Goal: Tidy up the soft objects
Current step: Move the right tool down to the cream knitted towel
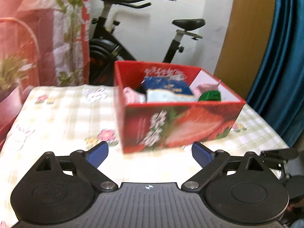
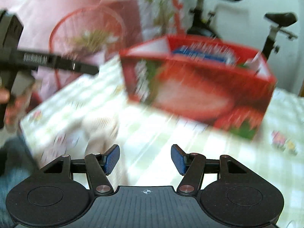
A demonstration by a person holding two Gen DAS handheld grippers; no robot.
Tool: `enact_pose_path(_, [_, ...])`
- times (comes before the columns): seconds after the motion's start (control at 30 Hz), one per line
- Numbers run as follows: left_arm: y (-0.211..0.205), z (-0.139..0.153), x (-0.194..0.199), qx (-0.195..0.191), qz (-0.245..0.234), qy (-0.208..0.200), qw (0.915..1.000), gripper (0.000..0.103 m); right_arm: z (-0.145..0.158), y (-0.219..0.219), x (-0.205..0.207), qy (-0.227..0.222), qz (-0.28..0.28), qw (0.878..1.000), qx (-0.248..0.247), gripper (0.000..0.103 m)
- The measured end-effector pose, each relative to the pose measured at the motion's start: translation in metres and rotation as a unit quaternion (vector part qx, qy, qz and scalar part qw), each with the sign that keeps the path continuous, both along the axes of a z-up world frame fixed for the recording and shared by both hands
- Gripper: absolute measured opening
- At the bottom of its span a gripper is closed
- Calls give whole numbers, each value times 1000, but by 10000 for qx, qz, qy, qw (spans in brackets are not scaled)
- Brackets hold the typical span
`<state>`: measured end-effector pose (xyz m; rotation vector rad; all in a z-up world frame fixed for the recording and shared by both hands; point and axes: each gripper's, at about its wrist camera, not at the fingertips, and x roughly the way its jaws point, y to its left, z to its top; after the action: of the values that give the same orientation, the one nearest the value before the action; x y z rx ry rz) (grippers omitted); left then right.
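Observation:
A red strawberry-print box [image 1: 180,125] stands on the checked tablecloth [image 1: 57,114]. Inside lie a blue packet [image 1: 171,87], a pale packet [image 1: 163,96], pink striped cloth [image 1: 132,95] and a green item [image 1: 210,96]. My left gripper [image 1: 149,146] is open wide just in front of the box, with nothing between its fingers. In the blurred right wrist view the box [image 2: 199,93] sits ahead and slightly right. My right gripper [image 2: 144,148] is open and empty above the cloth. A blurred beige soft thing [image 2: 98,131] lies on the table just left of it. The left gripper's black body [image 2: 57,62] shows at far left.
An exercise bike [image 1: 117,43] stands behind the table. A pink floral cover [image 1: 57,28] hangs at the left, a teal curtain [image 1: 281,57] and a wooden door [image 1: 247,28] at the right. The table's left edge [image 2: 28,129] is close to the beige thing.

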<state>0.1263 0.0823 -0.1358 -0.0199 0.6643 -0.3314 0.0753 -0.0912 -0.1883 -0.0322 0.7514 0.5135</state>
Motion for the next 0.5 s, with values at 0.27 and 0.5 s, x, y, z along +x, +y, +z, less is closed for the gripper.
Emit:
enact_pose_path(0.27, [7,-13,-8,235,289,2,9993,103,-15,17,-7,561,446,9969,-329,59])
enact_pose_path(0.5, [7,-25,-3,318,609,251,9973,103,-22,17,-2,757,629,9946,-342,60])
